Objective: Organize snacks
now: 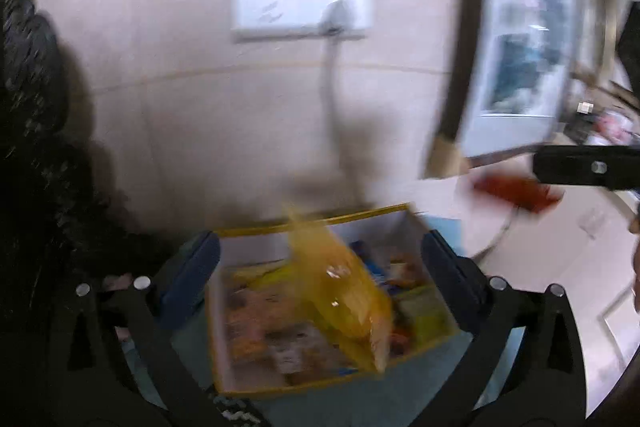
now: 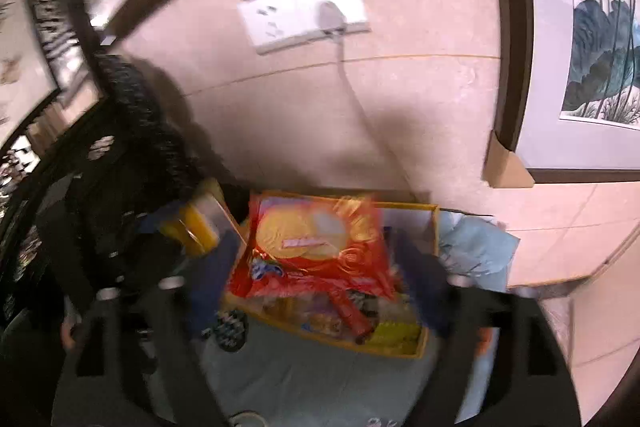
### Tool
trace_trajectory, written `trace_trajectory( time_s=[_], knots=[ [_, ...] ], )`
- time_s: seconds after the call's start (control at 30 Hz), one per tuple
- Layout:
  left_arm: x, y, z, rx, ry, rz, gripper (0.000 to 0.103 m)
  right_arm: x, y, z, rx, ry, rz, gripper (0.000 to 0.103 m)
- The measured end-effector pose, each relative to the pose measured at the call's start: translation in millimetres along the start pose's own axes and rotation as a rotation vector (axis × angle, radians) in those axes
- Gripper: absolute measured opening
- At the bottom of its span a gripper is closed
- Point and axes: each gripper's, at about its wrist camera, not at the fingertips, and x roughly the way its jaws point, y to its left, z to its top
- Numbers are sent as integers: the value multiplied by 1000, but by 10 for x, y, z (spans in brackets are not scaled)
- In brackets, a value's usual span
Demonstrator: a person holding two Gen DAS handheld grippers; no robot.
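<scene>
Claws: left claw [image 1: 320,259] and right claw [image 2: 316,267] both agape, holding nothing.
Yellow bag [image 1: 344,291]: mid-air (blurred), could tip outside the box [image 1: 320,385].
Red bag [image 2: 316,243]: may slide off the heap.

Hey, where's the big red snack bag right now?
In the right wrist view the red snack bag sits centre frame atop the snacks in the yellow-rimmed box, below the wall socket.
</scene>
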Motion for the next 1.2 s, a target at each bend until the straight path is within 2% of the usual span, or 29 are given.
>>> trace_trajectory(
  time_s=[0.07,0.23,0.4,0.63,0.77,0.87,0.93,1.03,1.2],
  knots=[
    [58,81,-37,-31,55,30,101,-30,-60,-48,13,4,-6,90],
    [-90,117,-334,-58,75,67,101,-107,-117,-344,34,14,-19,99],
    [-392,7,-621,-92,89,75,101,-332,-76,-749,22,37,-57,102],
    [-1114,-309,-997,-16,117,81,101,-857,101,-1414,-23,89,-127,102],
    [-1751,-337,-1033,-17,87,105,101,-1372,299,-1633,-72,50,-211,102],
    [-2165,-339,-991,-30,90,166,101,-1743,482,-1742,-97,19,-203,102],
    [-2461,-322,-982,-45,57,175,101,-1915,577,-1814,-109,7,-202,102],
    [-2747,-293,-1007,-83,47,162,101,-2089,695,-1911,-117,-12,-208,102],
    [-2956,-315,-1060,-89,42,206,101,-2330,875,-2093,-128,-58,-249,102]
  ],
)
